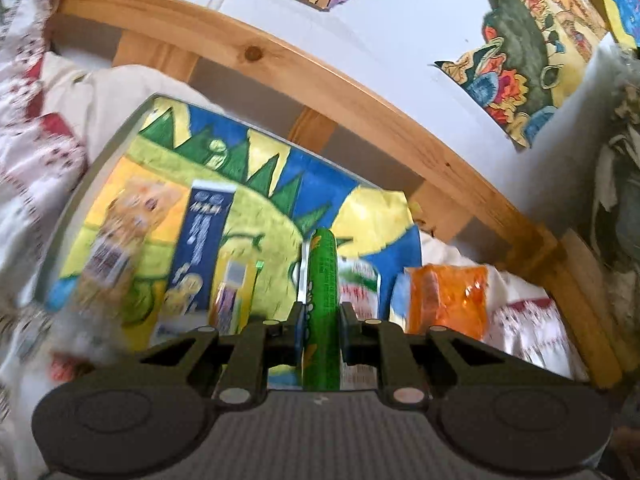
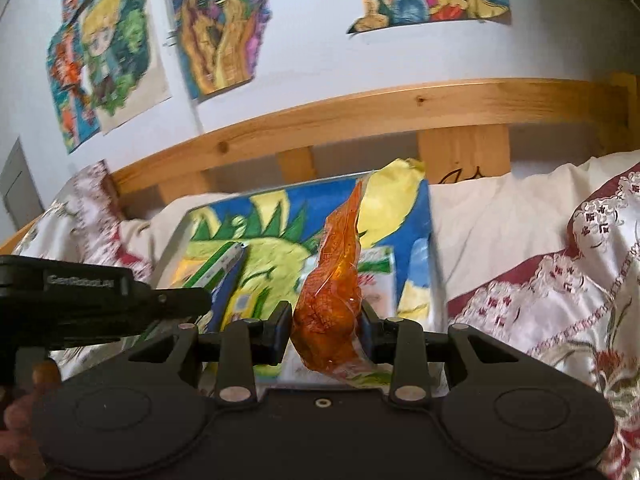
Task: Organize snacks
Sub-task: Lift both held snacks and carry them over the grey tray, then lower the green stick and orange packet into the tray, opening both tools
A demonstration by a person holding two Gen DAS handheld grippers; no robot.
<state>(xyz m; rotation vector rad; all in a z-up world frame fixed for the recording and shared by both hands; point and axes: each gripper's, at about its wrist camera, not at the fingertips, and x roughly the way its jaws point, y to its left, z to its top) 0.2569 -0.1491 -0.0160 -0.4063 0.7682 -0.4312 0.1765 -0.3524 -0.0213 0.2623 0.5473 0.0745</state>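
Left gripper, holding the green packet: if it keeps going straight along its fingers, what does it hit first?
Probably the painted board lying on the bed. The left gripper, shut on the green packet, points down toward the board's near right part, about where the white-and-green packet lies. Blur leaves depth unclear.

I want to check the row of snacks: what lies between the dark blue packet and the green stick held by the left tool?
In the left wrist view, a blurred yellow packet lies between the dark blue packet and the green stick.
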